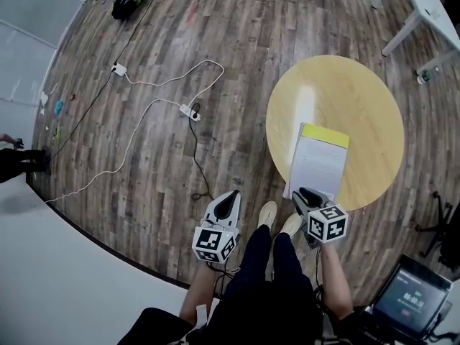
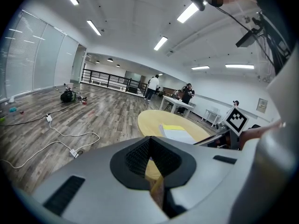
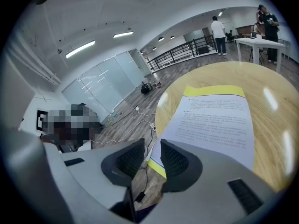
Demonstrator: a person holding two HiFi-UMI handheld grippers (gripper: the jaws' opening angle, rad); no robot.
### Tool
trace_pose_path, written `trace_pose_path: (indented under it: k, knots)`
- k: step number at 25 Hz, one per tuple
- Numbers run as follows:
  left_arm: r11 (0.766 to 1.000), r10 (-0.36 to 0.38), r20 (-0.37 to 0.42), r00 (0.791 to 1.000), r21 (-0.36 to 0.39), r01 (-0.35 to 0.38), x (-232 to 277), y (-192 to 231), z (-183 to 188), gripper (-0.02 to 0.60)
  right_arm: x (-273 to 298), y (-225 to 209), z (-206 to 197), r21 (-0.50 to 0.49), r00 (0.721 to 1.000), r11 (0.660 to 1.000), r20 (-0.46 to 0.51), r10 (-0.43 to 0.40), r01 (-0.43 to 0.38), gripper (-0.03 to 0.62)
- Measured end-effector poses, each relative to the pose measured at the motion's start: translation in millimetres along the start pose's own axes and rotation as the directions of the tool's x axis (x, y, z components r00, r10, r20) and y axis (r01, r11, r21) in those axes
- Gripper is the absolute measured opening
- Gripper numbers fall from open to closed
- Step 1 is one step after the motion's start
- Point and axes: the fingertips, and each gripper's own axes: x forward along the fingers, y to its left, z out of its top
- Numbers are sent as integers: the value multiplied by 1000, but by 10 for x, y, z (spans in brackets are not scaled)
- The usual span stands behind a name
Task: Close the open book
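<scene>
The book (image 1: 320,164) lies on the round yellow table (image 1: 345,85) with a white printed page on top and a yellow strip of cover at its far edge. In the right gripper view the book (image 3: 215,120) fills the middle of the tabletop (image 3: 271,78). My right gripper (image 1: 306,192) is at the book's near edge; its jaws (image 3: 152,146) stand a narrow gap apart, with the book's near left corner just beyond them. My left gripper (image 1: 230,197) hangs over the floor left of the table, its pads (image 2: 149,143) closed together and empty.
White cables with power strips (image 1: 190,111) snake over the wooden floor to the left. A white table (image 1: 428,6) stands at the back right and a screen (image 1: 413,300) at the near right. My shoes (image 1: 267,213) are by the table's near edge. People (image 2: 152,87) stand far off.
</scene>
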Motion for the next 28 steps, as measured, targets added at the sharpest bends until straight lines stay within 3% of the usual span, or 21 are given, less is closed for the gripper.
trace_pose_path:
  k: [8, 14, 19, 28]
  knots:
    - [997, -59, 18, 998, 52, 58, 97, -281, 252, -2, -411, -119, 250, 29, 995, 998, 90, -49, 47, 89]
    - [987, -120, 36, 992, 109, 116, 199, -588, 438, -2, -880, -278, 438, 51, 976, 994, 191, -105, 97, 89]
    - [970, -188, 60, 980, 165, 176, 286, -910, 714, -2, -1410, -402, 638, 75, 939, 984, 296, -174, 159, 89]
    - [925, -305, 107, 946, 269, 268, 413, -1570, 1181, -2, -2342, -571, 843, 117, 849, 961, 449, -278, 252, 89]
